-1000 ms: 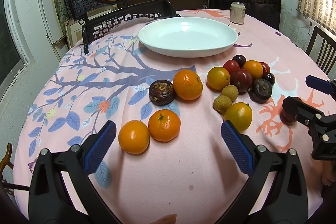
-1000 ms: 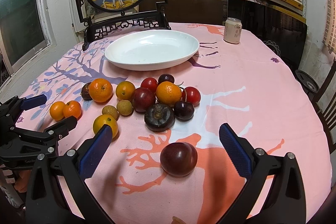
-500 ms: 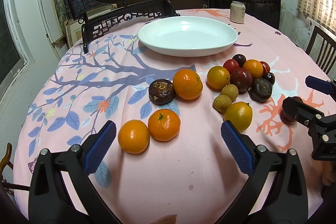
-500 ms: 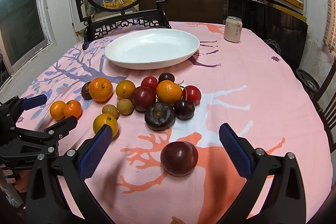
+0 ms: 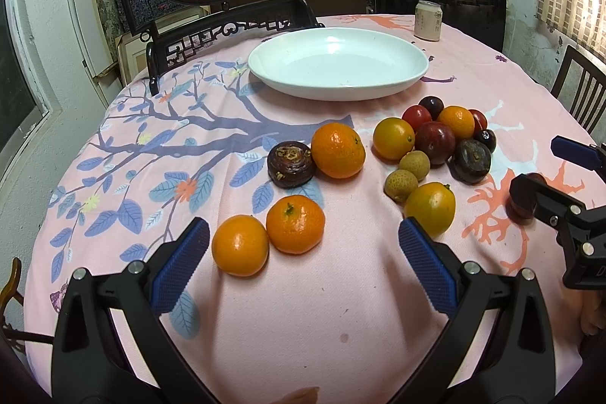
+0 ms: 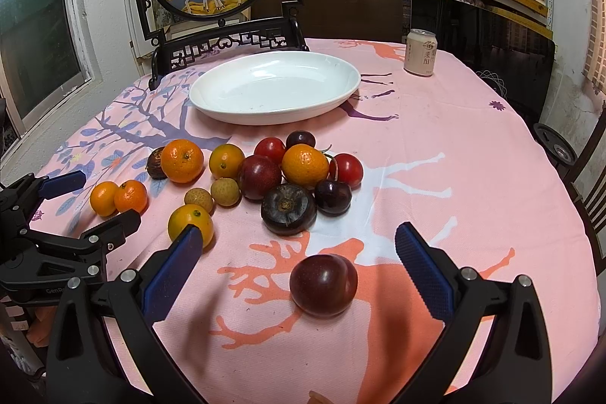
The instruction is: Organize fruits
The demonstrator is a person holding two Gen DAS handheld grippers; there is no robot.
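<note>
Hovering low over the worktop [image 5: 341, 309], both grippers gape wide w/ nothing held. Left gripper [image 5: 303, 252] has two small oranges [image 5: 267, 235] just ahead, between its blue pads; right gripper [image 6: 293, 264] frames a dark red plum [image 6: 324, 284] lying apart from the rest. From the left wrist cam that plum is mostly hidden behind the right gripper's finger, only a sliver shows. Main fruit cluster [image 6: 291, 177] sits mid-cloth: oranges, red & dark fruits touching, some partly covered by neighbours, so count unclear. One yellow-orange fruit [image 6: 189, 222] is partly cut off by the right gripper's left pad. White dish [image 6: 274, 86] beyond the fruit holds nothing. Can [image 6: 420, 52] stands at the far edge; label too small to read. Fingertip scraps at both bottom edges, cropped.
</note>
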